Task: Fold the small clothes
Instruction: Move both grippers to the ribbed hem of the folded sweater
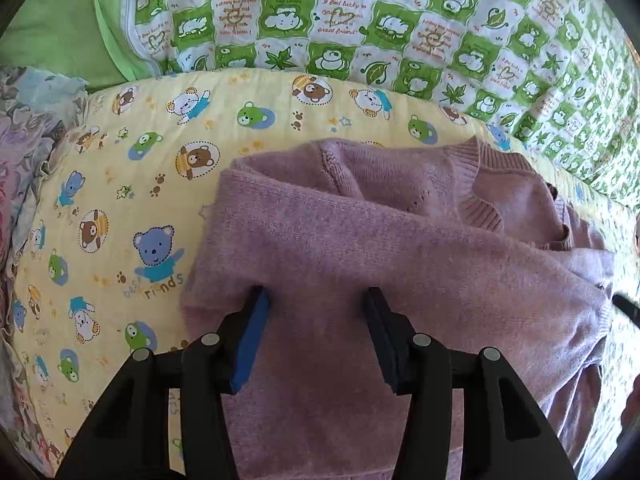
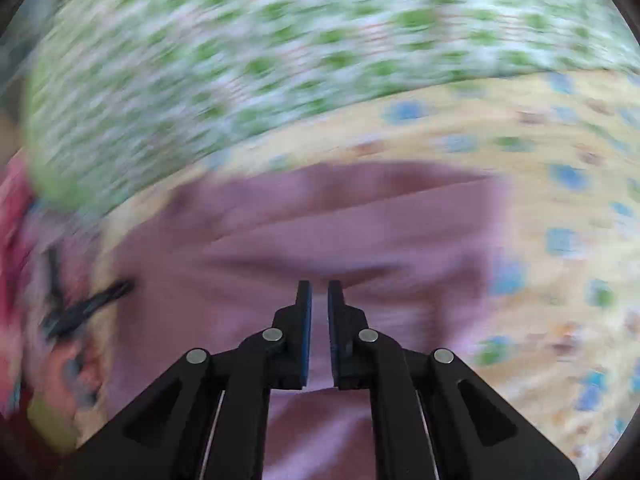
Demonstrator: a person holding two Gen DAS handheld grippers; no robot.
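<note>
Both black two-finger grippers are pointed down at a mauve knitted sweater (image 1: 360,248): the left gripper (image 1: 316,300) is held half open over the lower middle of its frame, with nothing clamped between its blue-padded fingers (image 1: 250,344). The right gripper (image 2: 320,292) is nearly closed, a narrow strip of the knit being seen between its pads in a blurred view. The sweater is spread on a yellow bear-printed quilt (image 1: 120,200), with a green-and-white patterned quilt (image 1: 360,20) across the upper frame.
</note>
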